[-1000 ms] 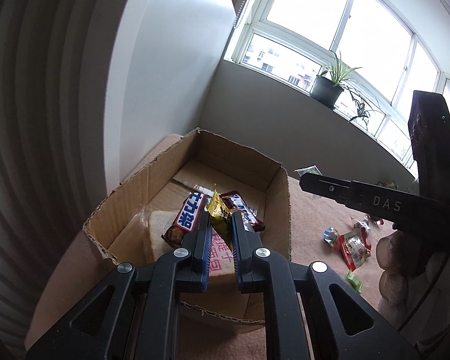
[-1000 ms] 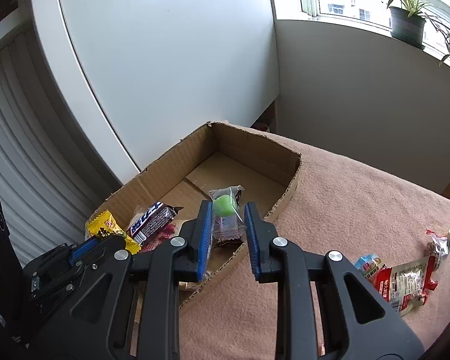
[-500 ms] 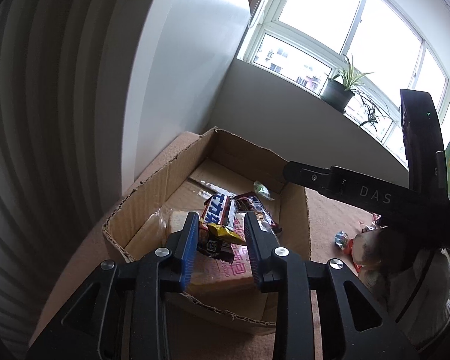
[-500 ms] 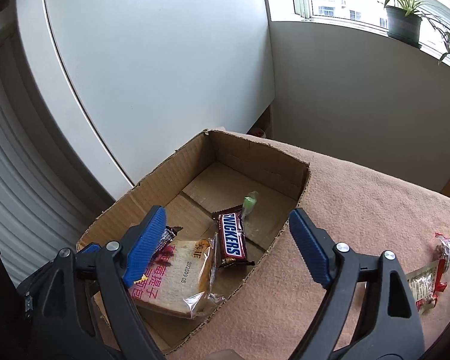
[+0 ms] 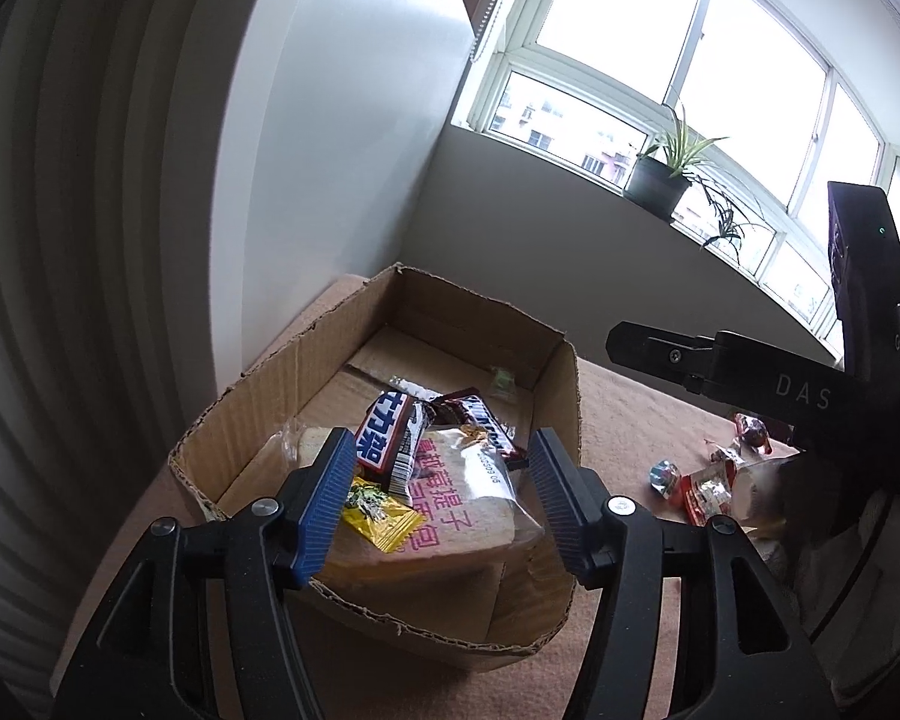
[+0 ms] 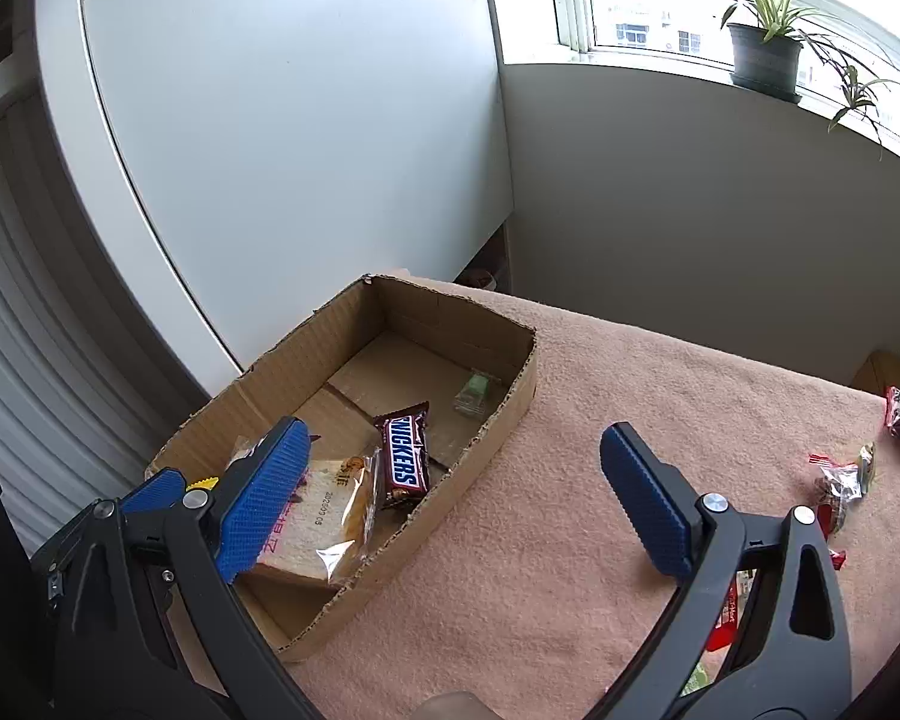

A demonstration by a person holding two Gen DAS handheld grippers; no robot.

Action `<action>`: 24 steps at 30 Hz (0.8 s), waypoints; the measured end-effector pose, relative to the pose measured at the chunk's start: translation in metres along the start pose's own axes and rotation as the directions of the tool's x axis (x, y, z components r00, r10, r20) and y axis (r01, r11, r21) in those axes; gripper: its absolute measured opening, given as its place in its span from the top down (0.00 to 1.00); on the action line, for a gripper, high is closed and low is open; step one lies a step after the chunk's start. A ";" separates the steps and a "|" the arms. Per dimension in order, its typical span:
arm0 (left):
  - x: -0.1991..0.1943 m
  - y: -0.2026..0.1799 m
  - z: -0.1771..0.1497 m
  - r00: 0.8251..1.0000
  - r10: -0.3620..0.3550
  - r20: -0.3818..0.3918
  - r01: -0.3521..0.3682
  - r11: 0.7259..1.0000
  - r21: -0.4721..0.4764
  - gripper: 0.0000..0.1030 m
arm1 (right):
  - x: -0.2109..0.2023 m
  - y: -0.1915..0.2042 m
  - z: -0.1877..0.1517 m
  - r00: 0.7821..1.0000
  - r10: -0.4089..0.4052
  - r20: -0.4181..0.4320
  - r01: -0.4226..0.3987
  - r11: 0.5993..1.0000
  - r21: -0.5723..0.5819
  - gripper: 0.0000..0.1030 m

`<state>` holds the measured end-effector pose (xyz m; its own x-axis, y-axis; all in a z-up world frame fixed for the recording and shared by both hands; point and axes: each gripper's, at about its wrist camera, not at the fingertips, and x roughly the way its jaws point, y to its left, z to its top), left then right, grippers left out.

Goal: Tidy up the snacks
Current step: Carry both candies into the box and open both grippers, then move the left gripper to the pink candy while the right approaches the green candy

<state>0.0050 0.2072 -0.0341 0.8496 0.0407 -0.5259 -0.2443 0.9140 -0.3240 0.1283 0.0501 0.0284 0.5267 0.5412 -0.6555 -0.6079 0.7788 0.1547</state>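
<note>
From left wrist: left tool (image 5: 441, 498) above cardboard box (image 5: 258, 402), jaws just parted, gripping nothing; yellow packet (image 5: 384, 513) lying loose atop bagged bread (image 5: 456, 510) beside blue-and-white bar (image 5: 390, 441). Small green sweet (image 5: 501, 378), possibly wrapped, at far corner. From right wrist: right tool (image 6: 456, 501) just spread wide, empty, over box rim (image 6: 510, 414); Snickers bar (image 6: 405, 459) inside; loose snacks (image 6: 840, 486) on pink worktop (image 6: 660, 396).
</note>
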 end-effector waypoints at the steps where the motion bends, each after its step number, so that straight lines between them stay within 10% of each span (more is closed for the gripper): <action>1: 0.000 -0.003 0.000 1.000 -0.004 0.001 0.004 1.000 0.003 0.42 | -0.005 -0.005 -0.002 1.000 -0.006 0.001 0.006 1.000 0.000 0.03; 24: 0.020 -0.087 -0.028 0.978 -0.148 -0.147 0.160 0.985 0.069 0.42 | -0.067 -0.135 -0.099 0.991 -0.078 -0.109 0.087 0.993 0.084 0.04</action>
<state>0.0299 0.1170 -0.0385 0.7982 -0.1552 -0.5821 -0.0724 0.9345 -0.3485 0.1162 -0.1225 -0.0211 0.5045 0.4409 -0.7424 -0.5077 0.8469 0.1580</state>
